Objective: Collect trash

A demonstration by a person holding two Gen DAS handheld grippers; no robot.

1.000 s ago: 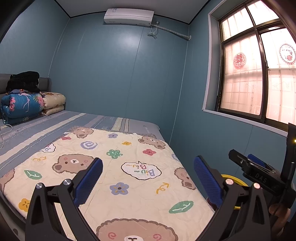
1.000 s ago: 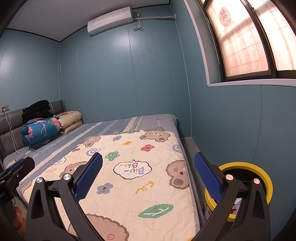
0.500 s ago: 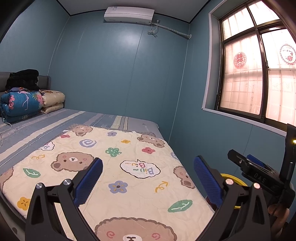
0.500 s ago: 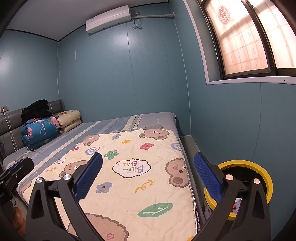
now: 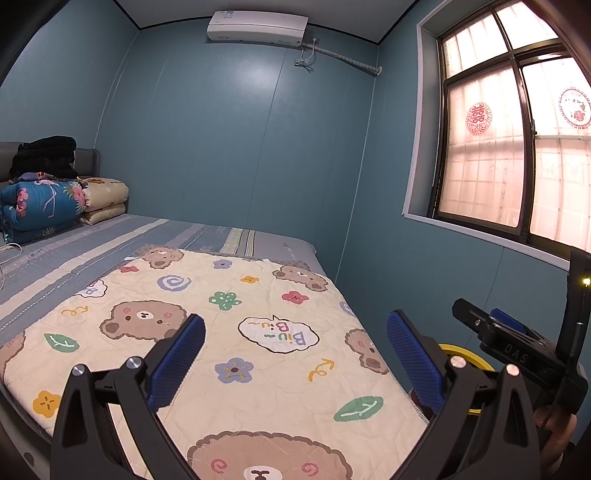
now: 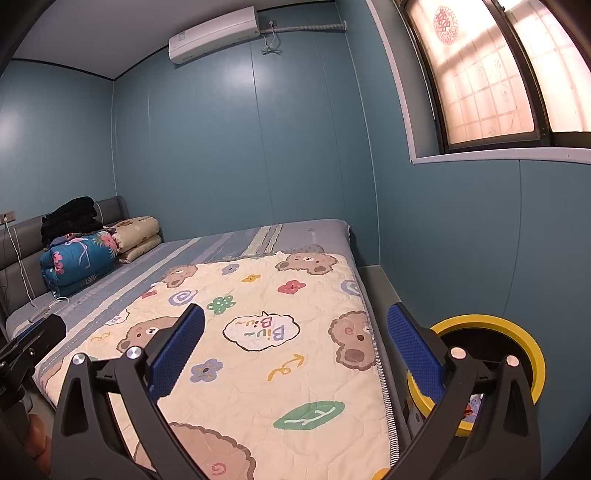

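In the left wrist view, the left gripper [image 5: 295,354] hangs above the foot of the bed with its two blue-padded fingers [image 5: 177,362] spread wide and nothing between them. Below it lies a cream quilted blanket printed with bears, flowers and leaves [image 5: 229,332], spread over a grey striped bed sheet [image 5: 110,243]. At the head of the bed sit a rolled blue floral quilt [image 5: 40,203], a folded beige quilt [image 5: 105,199] just beside it, and a black bundle of cloth [image 5: 44,153] on top. A white air conditioner [image 5: 256,27] is mounted high on the blue wall, and a dark-framed window with red paper cut-outs [image 5: 517,155] is on the right. Only a slice of the yellow-rimmed round trash bin [image 5: 467,356] shows, on the floor past the blanket's right edge, behind the right finger. The right gripper [image 5: 517,347] appears at the right edge, side on.

In the right wrist view, the right gripper [image 6: 295,354] is likewise wide open and empty over the blanket [image 6: 258,350]. The trash bin [image 6: 517,332] stands on the floor between the bed and the blue wall, its dark inside partly hidden by the right finger; something colourful shows low inside it, too hidden to identify. No loose trash is visible on the bed.
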